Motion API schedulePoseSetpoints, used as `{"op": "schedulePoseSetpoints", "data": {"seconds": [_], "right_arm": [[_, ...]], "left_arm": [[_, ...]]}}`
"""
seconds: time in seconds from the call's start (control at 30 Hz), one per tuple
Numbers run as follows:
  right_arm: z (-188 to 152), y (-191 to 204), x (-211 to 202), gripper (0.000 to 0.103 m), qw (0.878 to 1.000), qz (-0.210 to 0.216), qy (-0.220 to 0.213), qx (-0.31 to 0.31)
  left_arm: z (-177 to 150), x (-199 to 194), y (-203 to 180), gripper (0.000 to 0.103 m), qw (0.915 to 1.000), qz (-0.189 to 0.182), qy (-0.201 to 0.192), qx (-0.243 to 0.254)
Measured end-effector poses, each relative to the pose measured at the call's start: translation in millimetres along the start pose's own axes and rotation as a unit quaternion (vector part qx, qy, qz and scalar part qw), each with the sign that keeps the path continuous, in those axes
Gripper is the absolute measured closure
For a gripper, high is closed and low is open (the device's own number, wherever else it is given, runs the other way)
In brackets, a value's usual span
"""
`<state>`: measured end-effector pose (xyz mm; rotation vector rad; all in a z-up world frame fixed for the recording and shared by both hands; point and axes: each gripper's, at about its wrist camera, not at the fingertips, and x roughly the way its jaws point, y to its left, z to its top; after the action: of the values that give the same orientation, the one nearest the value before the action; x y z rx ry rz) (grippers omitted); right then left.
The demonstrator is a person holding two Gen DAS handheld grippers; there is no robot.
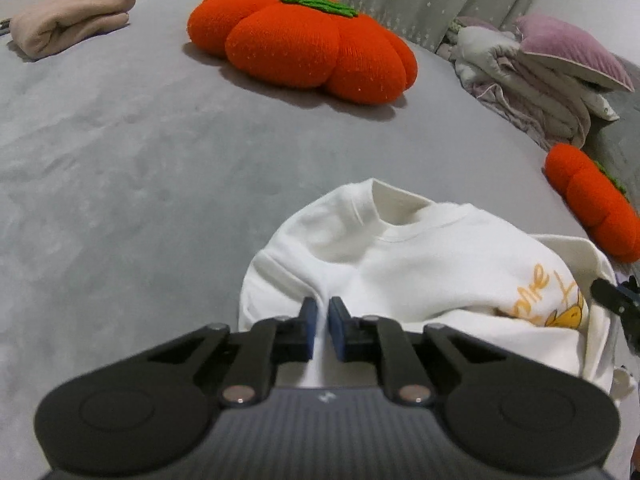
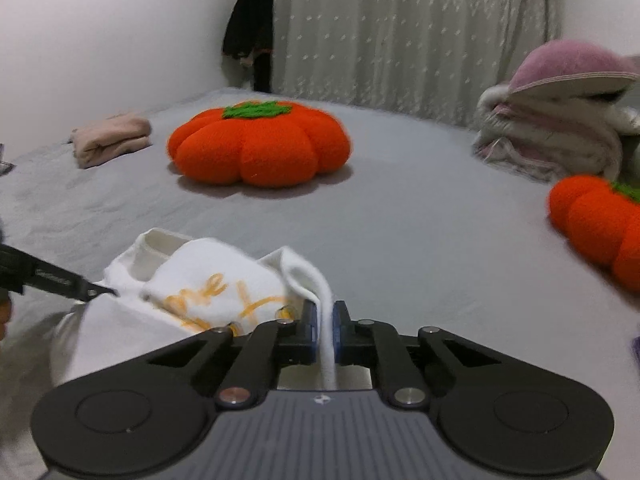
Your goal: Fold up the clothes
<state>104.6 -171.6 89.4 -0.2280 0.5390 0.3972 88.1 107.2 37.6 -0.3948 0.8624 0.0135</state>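
Both tongs clamp the white cotton sweatshirt with yellow print, bunched on the grey bed sheet: left gripper pinches a ridge near the collar, right gripper an upright edge — likely corner holds for spreading it. Only the right view shows the black garment on the wall.

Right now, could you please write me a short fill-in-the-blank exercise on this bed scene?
1. The white sweatshirt bears lettering coloured ____.
2. The big cushion is orange with a ____ top.
3. The right gripper has its fingers shut on a fold of ____ fabric.
4. The folded garment at the far left is ____.

Missing words: yellow; green; white; pink
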Motion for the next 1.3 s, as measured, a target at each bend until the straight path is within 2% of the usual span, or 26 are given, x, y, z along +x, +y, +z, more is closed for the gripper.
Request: {"op": "schedulePoseSetpoints", "data": {"seconds": [0.2,0.3,0.5,0.6,0.7,0.77,0.83,0.87,0.93,1.03,1.1,1.2,1.23,1.27,1.3], "right_arm": [[8,-2,-19,0.095,0.996,-0.066,-0.042,-0.036],[13,-5,-30,0.095,0.992,-0.097,-0.066,-0.04],[30,-19,-64,0.095,0.976,-0.165,-0.135,-0.033],[37,-27,-81,0.095,0.971,-0.176,-0.158,-0.026],[38,-31,-80,0.095,0.972,-0.178,-0.148,-0.027],[36,-36,-73,0.095,0.971,-0.192,-0.137,-0.026],[34,-46,-74,0.095,0.969,-0.206,-0.139,-0.005],[34,-52,-76,0.095,0.967,-0.212,-0.142,0.006],[34,-62,-81,0.095,0.962,-0.225,-0.15,0.028],[33,-65,-83,0.095,0.965,-0.226,-0.134,0.018],[29,-64,-75,0.094,0.971,-0.216,-0.099,0.005],[20,-69,-58,0.091,0.987,-0.158,-0.038,0.017],[18,-71,-53,0.081,0.99,-0.134,-0.027,0.026],[16,-73,-50,0.064,0.993,-0.112,-0.019,0.035],[14,-75,-46,0.055,0.995,-0.093,-0.016,0.045]], "left_arm": [[4,-12,5,0.094,0.9996,0.004,-0.024,-0.017],[3,-13,3,0.094,0.9995,0.01,-0.027,-0.009],[4,-22,-7,0.094,0.9988,0.013,-0.045,0.014],[5,-20,-5,0.092,0.9994,0.015,-0.032,0.003],[6,-16,0,0.078,0.9993,0.027,-0.023,-0.01],[7,-15,2,0.058,0.9989,0.038,-0.024,-0.011],[7,-17,1,0.046,0.9983,0.047,-0.033,0.0],[7,-17,-1,0.038,0.9986,0.042,-0.033,0.003],[5,-14,-3,0.029,0.9993,0.023,-0.027,0.005],[1,-5,-6,0.033,0.9999,0.002,-0.013,0.0],[-3,3,-9,0.036,1.0,0.003,-0.005,0.002],[-5,8,-13,0.036,0.9999,0.011,-0.005,0.009],[-4,8,-13,0.036,0.9999,0.009,-0.005,0.006],[-4,8,-14,0.036,1.0,0.005,-0.005,0.003],[-3,9,-13,0.036,1.0,-0.001,-0.004,-0.002]]}}
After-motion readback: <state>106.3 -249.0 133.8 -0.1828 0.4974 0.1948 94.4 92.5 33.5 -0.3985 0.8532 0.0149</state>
